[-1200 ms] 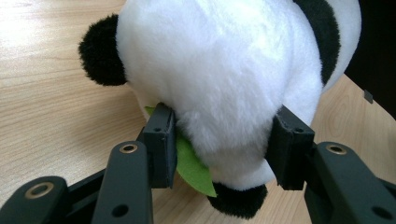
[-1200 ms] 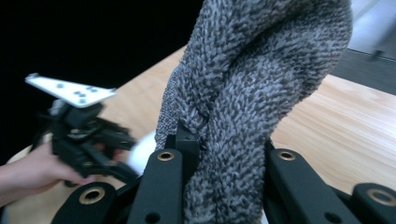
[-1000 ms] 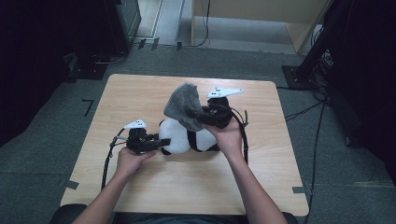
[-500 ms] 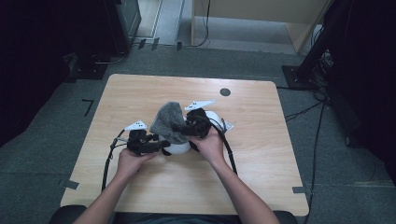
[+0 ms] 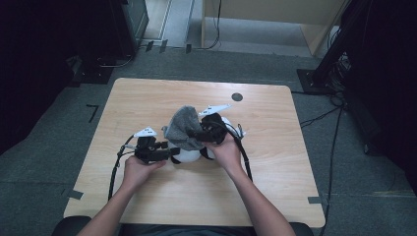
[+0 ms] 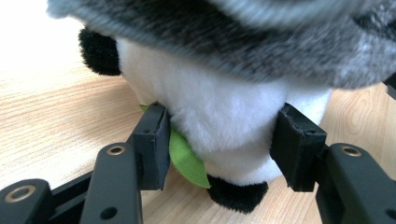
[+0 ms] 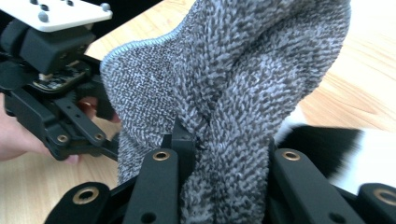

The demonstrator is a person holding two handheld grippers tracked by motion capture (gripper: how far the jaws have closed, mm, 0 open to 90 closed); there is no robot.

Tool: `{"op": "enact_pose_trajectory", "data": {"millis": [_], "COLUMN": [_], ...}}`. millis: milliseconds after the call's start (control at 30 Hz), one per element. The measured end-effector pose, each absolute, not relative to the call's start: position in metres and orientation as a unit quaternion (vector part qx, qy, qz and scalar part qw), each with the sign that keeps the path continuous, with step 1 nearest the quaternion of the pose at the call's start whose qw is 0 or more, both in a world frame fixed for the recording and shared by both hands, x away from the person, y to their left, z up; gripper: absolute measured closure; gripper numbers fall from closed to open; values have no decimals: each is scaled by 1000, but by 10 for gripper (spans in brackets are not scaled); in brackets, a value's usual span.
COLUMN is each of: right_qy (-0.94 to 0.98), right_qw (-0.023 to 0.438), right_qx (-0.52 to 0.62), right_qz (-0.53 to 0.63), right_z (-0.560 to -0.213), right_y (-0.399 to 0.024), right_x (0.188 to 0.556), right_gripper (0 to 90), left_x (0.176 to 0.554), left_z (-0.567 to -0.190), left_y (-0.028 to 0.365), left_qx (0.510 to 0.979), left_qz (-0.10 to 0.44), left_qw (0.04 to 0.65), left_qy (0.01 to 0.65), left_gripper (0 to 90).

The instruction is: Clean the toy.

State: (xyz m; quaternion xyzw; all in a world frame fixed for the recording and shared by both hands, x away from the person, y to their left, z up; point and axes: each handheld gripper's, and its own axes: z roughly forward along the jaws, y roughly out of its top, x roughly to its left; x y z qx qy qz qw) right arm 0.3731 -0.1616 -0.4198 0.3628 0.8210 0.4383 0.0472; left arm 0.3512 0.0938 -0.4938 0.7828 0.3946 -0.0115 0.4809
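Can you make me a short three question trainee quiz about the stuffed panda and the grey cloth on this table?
1. True or false: the right tool grips the grey cloth.
2. The left tool has its pads on either side of: A) the cable, B) the stuffed panda, C) the cloth.
3. What colour is the leaf beside the panda's body?

Key: 1 true; 2 B; 3 green.

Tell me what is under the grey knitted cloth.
Under the grey knitted cloth, held by the right gripper, sits a plush panda with a green leaf, between the left gripper jaws. Its upper part is covered.
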Motion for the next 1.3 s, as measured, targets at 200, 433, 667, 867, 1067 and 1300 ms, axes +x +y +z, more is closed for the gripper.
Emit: {"op": "enact_pose_trajectory", "data": {"millis": [200,433,667,867,1067,1300], "right_qy": [816,809,797,790,781,767], "right_qw": [54,54,55,55,67,65], "right_qx": [379,391,408,416,431,456], "right_qz": [433,435,441,448,446,447], "right_z": [-417,-413,-408,-405,-402,-406], "right_y": [-177,-195,-214,-230,-250,-272], "right_x": [374,374,371,370,367,366], "right_gripper": [727,725,723,724,724,722], "left_x": [352,353,354,354,354,354], "left_z": [-494,-493,-493,-493,-493,-493], "left_y": [94,94,94,94,94,94], "left_qx": [783,782,782,782,783,783], "left_qz": [-13,-16,-19,-21,-22,-22], "left_qw": [481,480,480,479,477,479], "left_qy": [395,397,398,399,398,397], "left_gripper": [444,442,429,426,423,423]}}
